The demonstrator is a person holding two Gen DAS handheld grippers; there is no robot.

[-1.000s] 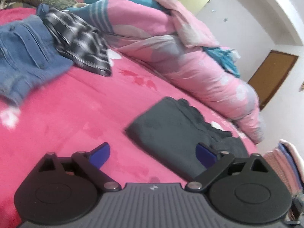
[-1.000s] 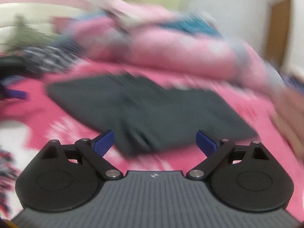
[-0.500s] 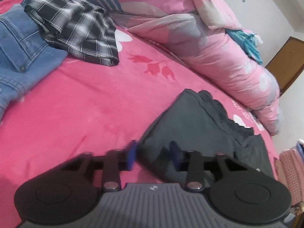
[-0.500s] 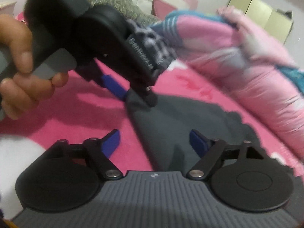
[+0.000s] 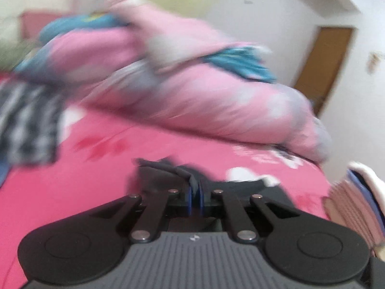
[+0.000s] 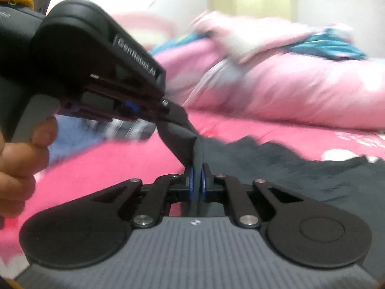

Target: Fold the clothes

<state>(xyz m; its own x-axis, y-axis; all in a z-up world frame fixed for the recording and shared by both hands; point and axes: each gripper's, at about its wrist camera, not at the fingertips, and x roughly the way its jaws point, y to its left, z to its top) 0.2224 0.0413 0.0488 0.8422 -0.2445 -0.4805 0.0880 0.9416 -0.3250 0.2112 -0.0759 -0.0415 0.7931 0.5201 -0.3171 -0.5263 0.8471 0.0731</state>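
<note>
A dark grey garment (image 6: 276,163) lies on the pink bed sheet (image 6: 115,159). My left gripper (image 5: 195,190) is shut on the garment's edge (image 5: 166,171), which bunches up between its blue pads. My right gripper (image 6: 197,175) is shut on the same edge close by and lifts a fold (image 6: 182,134) of it. In the right wrist view the left gripper (image 6: 163,110) shows at upper left, held by a hand (image 6: 21,163), pinching the cloth just above the fold. Both views are motion-blurred.
A rolled pink quilt (image 5: 192,91) with a teal cloth (image 5: 240,65) on it lies along the far side of the bed. A black-and-white plaid garment (image 5: 26,125) lies at left. Stacked folded clothes (image 5: 353,192) sit at the right edge. A brown door (image 5: 322,67) is behind.
Both grippers have closed on the dark garment's near edge and raised it off the bed. The right gripper was open half a second ago.
</note>
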